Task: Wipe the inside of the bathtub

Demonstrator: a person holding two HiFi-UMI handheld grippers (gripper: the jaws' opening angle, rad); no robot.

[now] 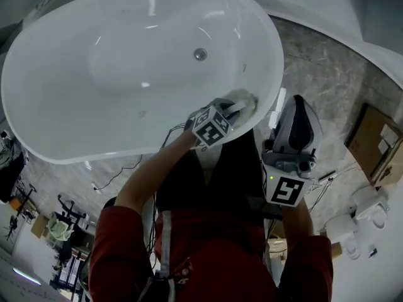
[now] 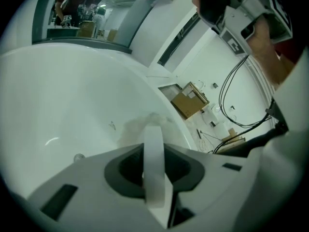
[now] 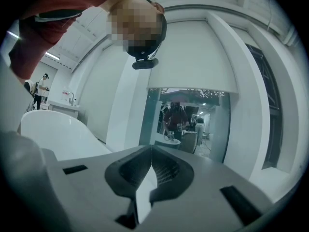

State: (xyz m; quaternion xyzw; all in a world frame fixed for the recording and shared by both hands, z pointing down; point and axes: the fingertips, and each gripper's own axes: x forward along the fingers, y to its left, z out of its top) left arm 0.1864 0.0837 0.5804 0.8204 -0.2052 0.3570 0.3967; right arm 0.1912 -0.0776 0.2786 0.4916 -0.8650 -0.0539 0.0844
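The white oval bathtub (image 1: 75, 137) fills the upper left of the head view, its drain (image 1: 200, 54) near the middle. My left gripper (image 1: 238, 107) reaches over the near right rim and is shut on a pale cloth (image 1: 244, 99) pressed against the tub's inner wall. In the left gripper view the cloth (image 2: 140, 123) bunches just beyond the closed jaws of the left gripper (image 2: 153, 129), against the white wall. My right gripper (image 1: 297, 115) hangs outside the tub over the floor. It is shut and holds nothing (image 3: 151, 151).
Speckled stone floor (image 1: 321, 74) lies right of the tub, with a cardboard box (image 1: 378, 146) and cables (image 2: 231, 95) on it. The right gripper view faces a white room with a doorway (image 3: 188, 120) and people far off.
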